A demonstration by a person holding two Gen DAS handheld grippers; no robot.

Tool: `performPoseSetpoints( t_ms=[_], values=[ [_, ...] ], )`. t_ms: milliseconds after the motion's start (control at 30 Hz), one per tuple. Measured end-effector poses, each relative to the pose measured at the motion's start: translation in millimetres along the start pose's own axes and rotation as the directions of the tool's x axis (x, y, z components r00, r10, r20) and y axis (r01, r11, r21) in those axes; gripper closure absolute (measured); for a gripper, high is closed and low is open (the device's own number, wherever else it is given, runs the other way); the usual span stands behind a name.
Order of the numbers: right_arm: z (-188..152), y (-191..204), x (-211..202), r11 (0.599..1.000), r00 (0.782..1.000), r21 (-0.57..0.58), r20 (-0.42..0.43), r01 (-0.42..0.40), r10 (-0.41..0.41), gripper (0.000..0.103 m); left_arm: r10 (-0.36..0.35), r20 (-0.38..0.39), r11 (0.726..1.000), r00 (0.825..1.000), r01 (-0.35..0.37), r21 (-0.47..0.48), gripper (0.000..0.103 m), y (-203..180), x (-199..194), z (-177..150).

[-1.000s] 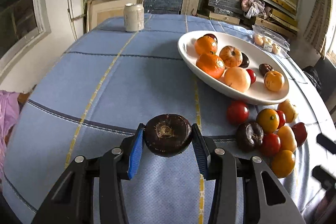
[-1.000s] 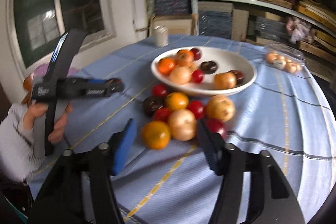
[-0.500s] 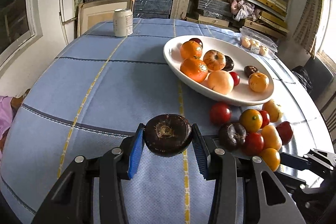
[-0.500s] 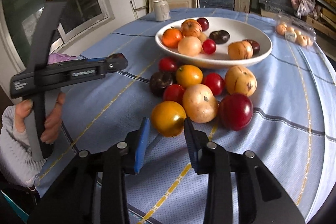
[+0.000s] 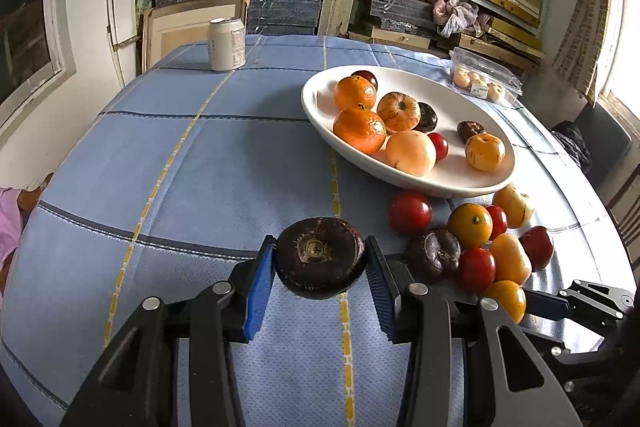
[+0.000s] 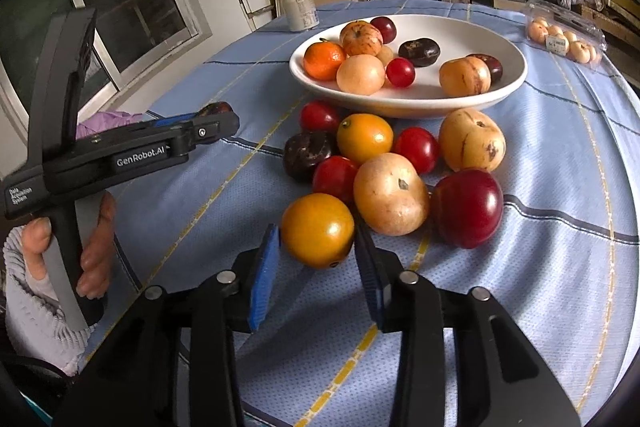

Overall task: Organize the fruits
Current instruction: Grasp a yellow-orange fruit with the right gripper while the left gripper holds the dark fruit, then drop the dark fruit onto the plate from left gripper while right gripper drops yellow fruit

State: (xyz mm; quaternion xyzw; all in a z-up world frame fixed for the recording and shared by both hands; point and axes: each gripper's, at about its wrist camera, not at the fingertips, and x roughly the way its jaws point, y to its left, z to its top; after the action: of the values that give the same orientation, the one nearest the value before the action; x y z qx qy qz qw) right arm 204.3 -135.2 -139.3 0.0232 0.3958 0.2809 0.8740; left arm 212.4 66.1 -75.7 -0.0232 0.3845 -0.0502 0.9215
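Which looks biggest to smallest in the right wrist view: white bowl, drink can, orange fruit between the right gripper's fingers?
1. White bowl, clearly the largest.
2. Orange fruit, though nearness to the camera inflates it.
3. Drink can; farthest away, so its true size against the fruit is unsure.

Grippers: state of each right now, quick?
Left gripper: closed on the dark fruit, off the table.
Right gripper: jaws have just been closing, now pinching the orange fruit on the cloth.
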Motion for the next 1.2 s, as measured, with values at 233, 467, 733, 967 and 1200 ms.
performPoseSetpoints(
  t_ms=[233,467,733,967,1200],
  values=[
    [-1,0,-10,1.0,0.999,0.004,0.042,-0.008,0.008,0.065,0.009,-0.007,1.0,1.0,-0.009,-0.012,0.058,4,4,0],
    [-1,-11,-38,0.999,0.991,0.041,0.132,0.003,-0.008,0.065,0.001,0.016,1.0,1.0,-0.001,-0.015,0.058,3,-1,1],
    [31,-45,-66,0.995,0.977,0.088,0.205,0.036,-0.054,0.065,-0.019,0.042,1.0,0.999,0.018,0.013,0.058,-12,-3,46],
    [79,-64,-59,0.995,0.972,0.068,0.217,0.079,-0.092,0.066,-0.007,0.036,0.997,0.999,0.004,0.071,0.058,-40,27,93],
    [131,-83,-11,0.992,0.98,0.067,0.162,0.107,-0.116,0.066,-0.023,0.024,0.992,0.999,0.02,0.122,0.058,-84,70,148]
  ],
)
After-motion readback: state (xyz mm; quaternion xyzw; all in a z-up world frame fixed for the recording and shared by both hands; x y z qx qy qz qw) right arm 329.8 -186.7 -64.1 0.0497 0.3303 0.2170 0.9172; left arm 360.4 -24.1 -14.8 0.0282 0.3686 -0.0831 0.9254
